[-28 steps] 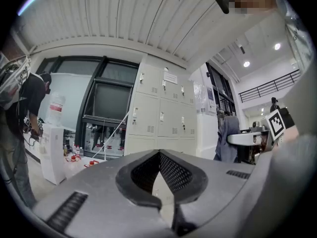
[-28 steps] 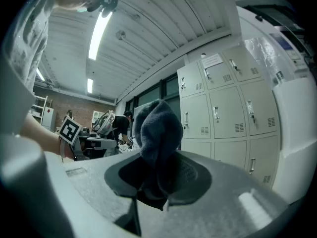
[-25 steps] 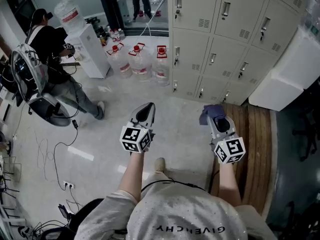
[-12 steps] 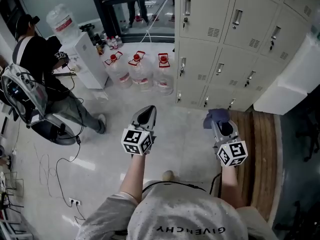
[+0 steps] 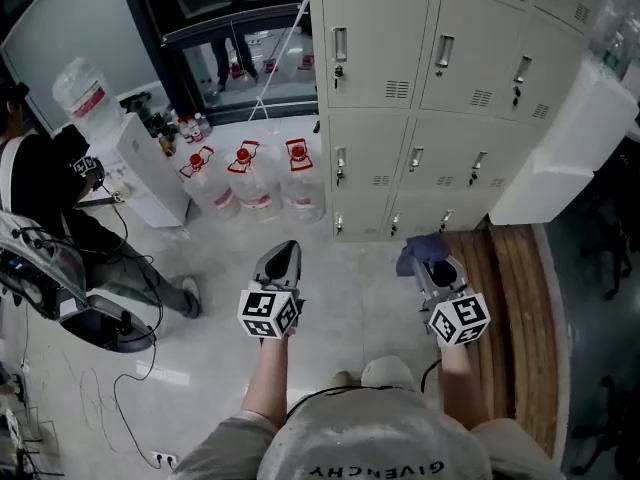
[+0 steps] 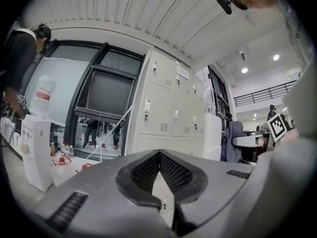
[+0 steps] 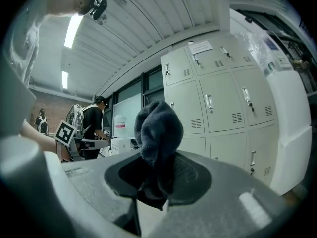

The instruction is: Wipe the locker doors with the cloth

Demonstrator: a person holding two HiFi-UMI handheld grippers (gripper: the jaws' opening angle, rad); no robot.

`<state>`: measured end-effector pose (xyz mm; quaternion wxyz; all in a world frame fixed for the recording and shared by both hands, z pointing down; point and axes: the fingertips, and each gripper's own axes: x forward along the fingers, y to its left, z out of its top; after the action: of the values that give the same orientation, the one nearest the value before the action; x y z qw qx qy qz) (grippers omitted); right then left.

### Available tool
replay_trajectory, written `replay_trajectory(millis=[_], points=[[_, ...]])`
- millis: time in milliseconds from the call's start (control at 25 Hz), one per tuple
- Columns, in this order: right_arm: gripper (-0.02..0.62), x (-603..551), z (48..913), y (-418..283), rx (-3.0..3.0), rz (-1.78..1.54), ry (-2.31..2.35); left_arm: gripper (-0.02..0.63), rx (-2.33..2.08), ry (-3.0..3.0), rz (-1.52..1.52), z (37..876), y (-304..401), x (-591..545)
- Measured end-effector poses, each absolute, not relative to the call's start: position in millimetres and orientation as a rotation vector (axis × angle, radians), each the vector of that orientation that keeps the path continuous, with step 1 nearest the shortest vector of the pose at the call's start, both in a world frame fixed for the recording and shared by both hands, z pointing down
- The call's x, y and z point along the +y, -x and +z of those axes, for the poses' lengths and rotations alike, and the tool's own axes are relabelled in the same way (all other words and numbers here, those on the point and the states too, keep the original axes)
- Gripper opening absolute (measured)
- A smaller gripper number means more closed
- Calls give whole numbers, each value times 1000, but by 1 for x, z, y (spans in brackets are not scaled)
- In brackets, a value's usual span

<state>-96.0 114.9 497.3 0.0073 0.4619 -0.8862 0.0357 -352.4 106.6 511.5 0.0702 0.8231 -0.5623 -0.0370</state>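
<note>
Three red-capped water jugs stand on the floor beside the lockers; all doors closed. Right gripper clamps the dark cloth, short of the lockers. Left gripper closed, empty. Versus 1.0 s ago: lockers shifted left in frame, gripper poses unchanged.

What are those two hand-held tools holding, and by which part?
Right gripper clamps the dark cloth by one end; left gripper, jaws shut, holds nothing.
</note>
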Motion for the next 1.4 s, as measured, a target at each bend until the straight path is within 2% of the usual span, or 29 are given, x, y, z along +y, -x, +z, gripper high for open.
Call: replay_trajectory(millis=[600,1400], points=[[106,12,484,56,-2797,92,-1488,-2,-1653,-2505,-151,491,301,7],[106,-175,447,-50,-2857,-34,-1398,-2,-1597,-2578,-185,449,159,-181]])
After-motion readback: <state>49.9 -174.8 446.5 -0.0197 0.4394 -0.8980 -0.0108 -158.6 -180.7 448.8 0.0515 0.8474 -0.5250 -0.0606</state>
